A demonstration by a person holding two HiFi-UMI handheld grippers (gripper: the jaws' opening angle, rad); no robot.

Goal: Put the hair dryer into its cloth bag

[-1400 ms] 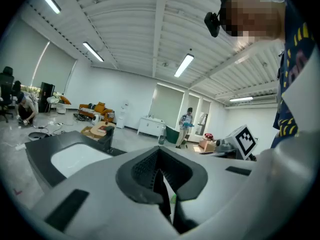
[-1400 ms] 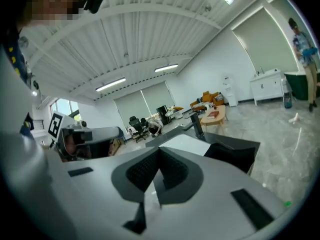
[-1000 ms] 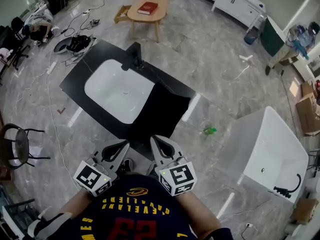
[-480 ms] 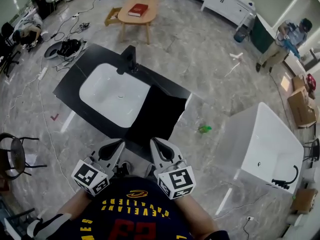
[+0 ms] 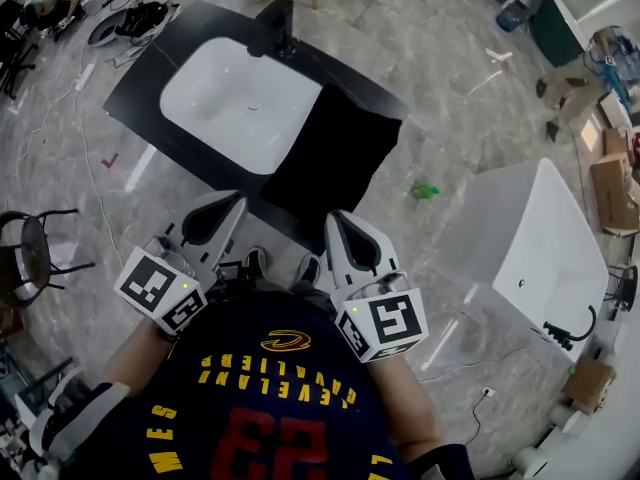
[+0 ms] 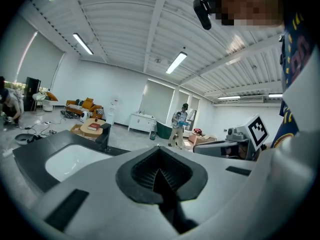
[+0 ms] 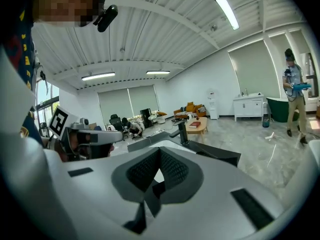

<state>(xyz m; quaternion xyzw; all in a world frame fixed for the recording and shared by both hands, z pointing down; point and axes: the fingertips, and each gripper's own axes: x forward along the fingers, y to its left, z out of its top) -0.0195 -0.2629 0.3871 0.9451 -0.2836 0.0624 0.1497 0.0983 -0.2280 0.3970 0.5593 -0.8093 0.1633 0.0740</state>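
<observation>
The black cloth bag [image 5: 335, 158] lies flat on the right end of a black counter [image 5: 150, 58], beside its white sink [image 5: 240, 103]. No hair dryer shows in any view. My left gripper [image 5: 232, 200] is held at the counter's near edge, level with the sink, shut and empty [image 6: 159, 156]. To its right, my right gripper [image 5: 335, 218] points at the bag's near end from just short of it, with its jaws together and nothing between them [image 7: 160, 151]. The bag's corner [image 7: 220, 156] shows past the right jaws.
A black faucet [image 5: 278, 28] stands behind the sink. A white bathtub [image 5: 545, 268] is at the right, with a small green thing [image 5: 424, 191] on the floor between it and the counter. A chair [image 5: 30, 278] stands left. A person [image 6: 178, 126] stands far off.
The counter and bag have come closer in the head view. My left gripper has shifted left, widening the gap between the two grippers. Both stay shut and empty.
</observation>
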